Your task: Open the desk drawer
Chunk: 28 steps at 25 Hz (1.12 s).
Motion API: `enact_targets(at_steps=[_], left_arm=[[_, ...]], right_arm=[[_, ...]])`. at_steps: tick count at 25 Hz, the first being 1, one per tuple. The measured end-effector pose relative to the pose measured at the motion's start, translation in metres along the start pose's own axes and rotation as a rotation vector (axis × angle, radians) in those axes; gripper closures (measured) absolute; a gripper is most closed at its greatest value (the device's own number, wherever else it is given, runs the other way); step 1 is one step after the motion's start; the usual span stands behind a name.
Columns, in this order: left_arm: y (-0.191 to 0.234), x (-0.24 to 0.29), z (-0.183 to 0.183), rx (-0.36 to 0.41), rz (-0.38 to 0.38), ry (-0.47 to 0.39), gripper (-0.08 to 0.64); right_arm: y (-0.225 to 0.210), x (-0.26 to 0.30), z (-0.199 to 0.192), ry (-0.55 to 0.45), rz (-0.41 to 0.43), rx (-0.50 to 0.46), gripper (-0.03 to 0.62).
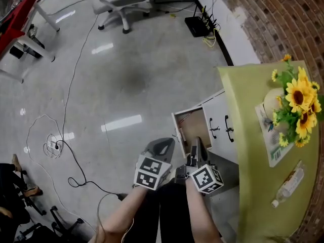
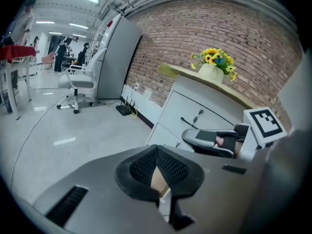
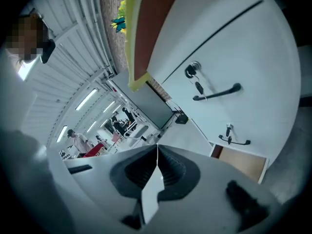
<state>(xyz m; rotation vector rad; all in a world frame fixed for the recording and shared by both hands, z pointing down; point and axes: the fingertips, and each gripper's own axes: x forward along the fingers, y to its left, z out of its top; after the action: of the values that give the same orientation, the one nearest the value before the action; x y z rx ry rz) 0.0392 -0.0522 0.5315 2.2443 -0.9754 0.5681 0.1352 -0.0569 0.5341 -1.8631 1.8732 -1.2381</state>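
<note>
A white drawer cabinet (image 1: 218, 116) stands under the desk with the green cloth (image 1: 253, 151). Its lowest drawer (image 1: 192, 128) is pulled out, and the brown inside shows. Two black handles (image 1: 229, 128) sit on the fronts above it. Both grippers hang side by side just in front of the pulled-out drawer, touching nothing. My left gripper (image 1: 162, 147) is shut and empty, its tips meeting (image 2: 157, 148). My right gripper (image 1: 196, 149) is also shut with nothing held (image 3: 157, 146). In the right gripper view I see a handle (image 3: 217, 92), a lock with a key (image 3: 193, 70) and the open drawer (image 3: 243, 162).
On the desk are a vase of sunflowers (image 1: 298, 105), a booklet (image 1: 268, 135) and a water bottle (image 1: 289, 184). A white office chair (image 1: 121, 1) and a black router (image 1: 198, 26) stand at the back. Cables (image 1: 55, 146) trail over the grey floor on the left.
</note>
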Motion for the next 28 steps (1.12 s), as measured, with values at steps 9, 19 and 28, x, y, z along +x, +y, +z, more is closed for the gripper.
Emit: enact_targets(at_steps=[9, 19, 28], left_arm=[[0.018, 0.056, -0.043, 0.01, -0.025, 0.017, 0.551], [0.03, 0.116, -0.088, 0.008, -0.054, 0.071, 0.551], [0.018, 0.15, -0.112, 0.06, -0.102, 0.145, 0.551]], right_arm=[[-0.061, 0.032, -0.044, -0.002, 0.007, 0.039, 0.578], [-0.125, 0.062, -0.079, -0.017, 0.0, 0.168, 0.578], [-0.161, 0.077, -0.094, -0.065, 0.064, 0.323, 0.577]])
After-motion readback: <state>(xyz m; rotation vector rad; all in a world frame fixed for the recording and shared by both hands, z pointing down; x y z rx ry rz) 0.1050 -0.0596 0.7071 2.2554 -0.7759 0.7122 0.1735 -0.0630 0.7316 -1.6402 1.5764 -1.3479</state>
